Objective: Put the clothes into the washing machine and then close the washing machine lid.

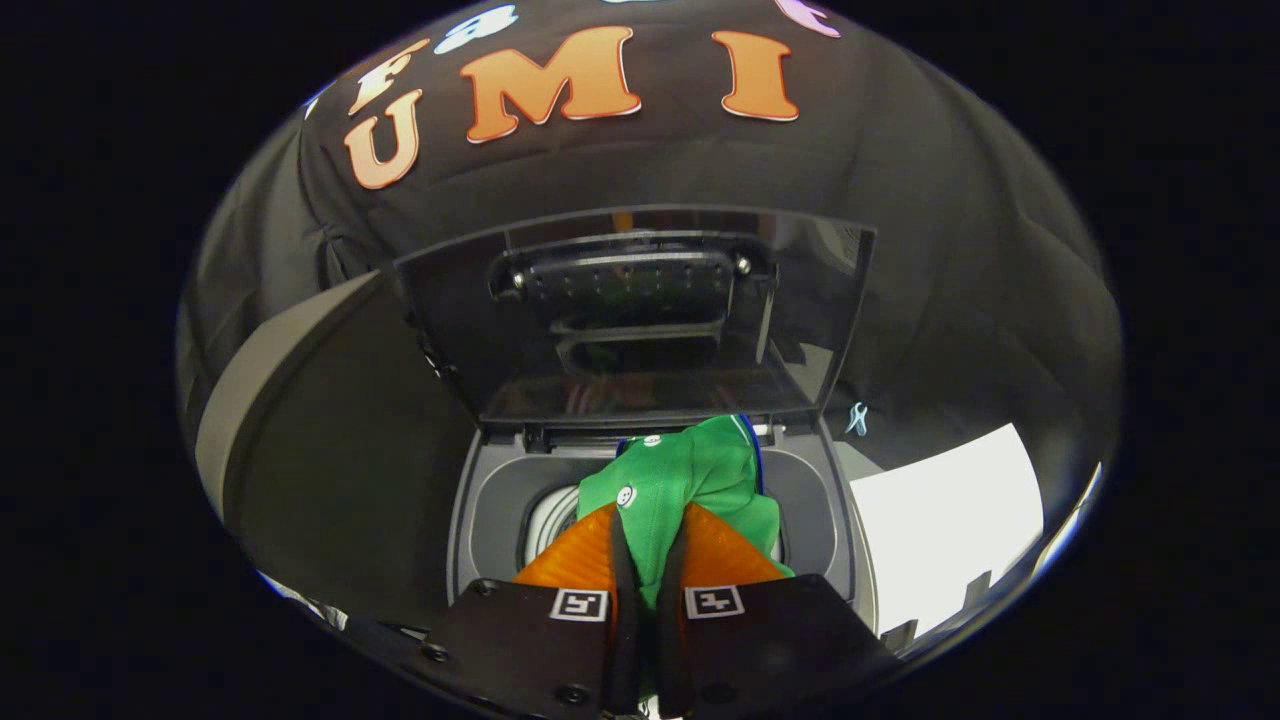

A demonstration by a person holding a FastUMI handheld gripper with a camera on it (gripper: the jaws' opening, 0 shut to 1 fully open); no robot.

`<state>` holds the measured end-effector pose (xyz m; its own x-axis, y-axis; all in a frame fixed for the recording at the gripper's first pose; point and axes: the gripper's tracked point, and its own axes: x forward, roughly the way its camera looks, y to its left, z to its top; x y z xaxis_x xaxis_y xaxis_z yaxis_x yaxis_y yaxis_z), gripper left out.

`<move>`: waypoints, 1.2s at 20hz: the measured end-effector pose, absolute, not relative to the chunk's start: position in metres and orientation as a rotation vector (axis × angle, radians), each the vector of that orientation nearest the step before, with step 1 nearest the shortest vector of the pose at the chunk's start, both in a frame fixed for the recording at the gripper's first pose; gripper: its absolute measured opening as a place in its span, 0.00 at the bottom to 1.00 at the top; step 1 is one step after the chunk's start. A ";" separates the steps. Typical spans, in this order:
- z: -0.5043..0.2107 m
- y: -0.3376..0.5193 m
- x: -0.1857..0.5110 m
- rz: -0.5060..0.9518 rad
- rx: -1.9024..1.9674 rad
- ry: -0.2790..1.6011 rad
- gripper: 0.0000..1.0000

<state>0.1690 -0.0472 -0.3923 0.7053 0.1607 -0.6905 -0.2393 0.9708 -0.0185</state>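
Observation:
A green garment (690,480) with white buttons and a dark blue trim is pinched between my two orange fingers (575,560). My gripper (650,545) is shut on it and holds it over the round opening of the grey top-loading washing machine (490,500). The cloth bunches up ahead of the fingertips and hides much of the drum; a strip of the drum's pale rim (548,520) shows left of the garment. The machine's dark see-through lid (640,310) stands upright at the back, hinged beyond the opening.
A dark panel with a pale edge (290,420) rises left of the machine. A white surface (940,510) lies to its right. The black cloth wall (950,230) stands behind the lid.

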 end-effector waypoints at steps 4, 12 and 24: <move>-0.445 -0.051 0.183 0.213 -0.112 0.807 0.15; -0.525 -0.054 0.191 0.200 -0.128 0.923 0.16; -0.496 -0.068 0.189 0.150 -0.147 0.865 0.72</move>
<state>0.1894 -0.0682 -0.4964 0.6391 0.0713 -0.7658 -0.1907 0.9793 -0.0680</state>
